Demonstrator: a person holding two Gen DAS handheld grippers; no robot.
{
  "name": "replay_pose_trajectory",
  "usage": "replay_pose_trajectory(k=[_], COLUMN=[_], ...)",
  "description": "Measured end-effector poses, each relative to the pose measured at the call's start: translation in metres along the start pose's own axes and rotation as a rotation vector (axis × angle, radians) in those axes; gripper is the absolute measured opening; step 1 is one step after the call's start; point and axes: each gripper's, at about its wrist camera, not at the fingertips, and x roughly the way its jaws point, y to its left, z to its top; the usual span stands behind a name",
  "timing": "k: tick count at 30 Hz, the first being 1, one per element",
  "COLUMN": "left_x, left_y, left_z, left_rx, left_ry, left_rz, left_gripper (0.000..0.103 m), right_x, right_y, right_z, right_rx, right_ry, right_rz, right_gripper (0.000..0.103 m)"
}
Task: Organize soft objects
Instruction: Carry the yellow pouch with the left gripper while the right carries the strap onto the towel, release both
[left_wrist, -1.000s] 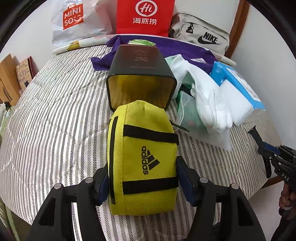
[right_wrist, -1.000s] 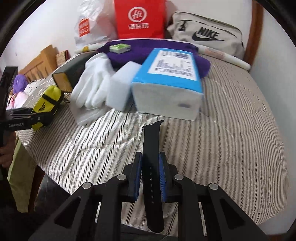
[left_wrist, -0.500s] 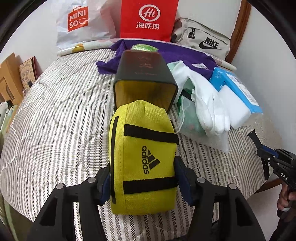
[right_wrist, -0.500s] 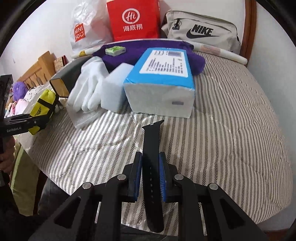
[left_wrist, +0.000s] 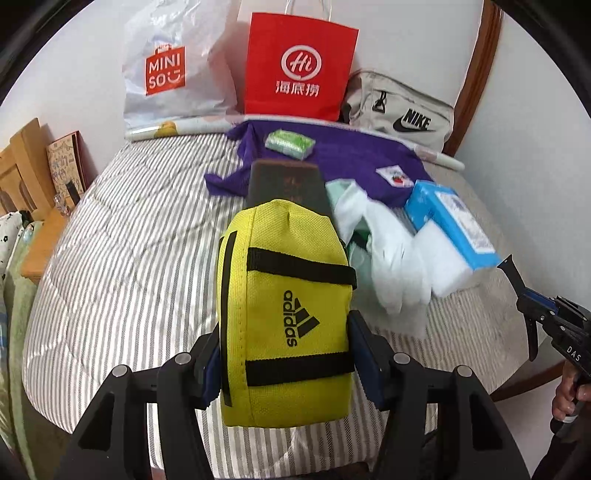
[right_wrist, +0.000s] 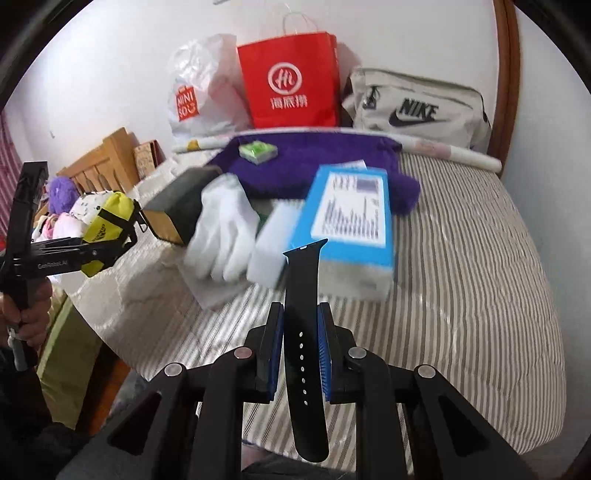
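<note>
The left tool (left_wrist: 284, 354) pinches a bright yellow fabric pouch with black straps and an adidas logo (left_wrist: 286, 314) across its short width, low on its body, probably because the padded sides give a soft, broad surface for the pads to press. The pouch hangs clear above the grey-and-white striped quilted bed (left_wrist: 140, 258), its long axis running away from the camera toward the dark rectangular box with a gold-lined open mouth (left_wrist: 286, 184) that lies on its side just beyond it; that mouth faces the pouch, so the box looks like the place it is meant to go. The right tool (right_wrist: 301, 347) is pressed onto a black rubber watch strap with a row of small holes (right_wrist: 303, 325), gripping it near mid-length so both ends hang free. The strap's long axis points forward and slightly up, its connector end aimed at the blue-topped pack of white tissues (right_wrist: 351, 218), above the near edge of the bed. White cloth gloves (right_wrist: 225, 229) lie between box and tissues.
</note>
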Motion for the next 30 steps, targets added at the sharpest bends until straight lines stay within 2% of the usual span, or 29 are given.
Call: replay_pose_trajectory(k=[12, 30], left_x=[0.002, 0.056], left_y=[0.001, 0.015], left_z=[0.063, 0.145], left_rx=[-0.031, -0.089], left_ry=[-0.023, 0.003], left_rz=[-0.018, -0.067], left_gripper=[0.057, 0.057], right_x=[0.016, 0.083], right_y=[-0.006, -0.036], right_z=[0.072, 0.170], right_rx=[-0.031, -0.034], right_ry=[-0.036, -0.043], right_rz=[0.021, 0.016], right_gripper=[0.018, 0.018])
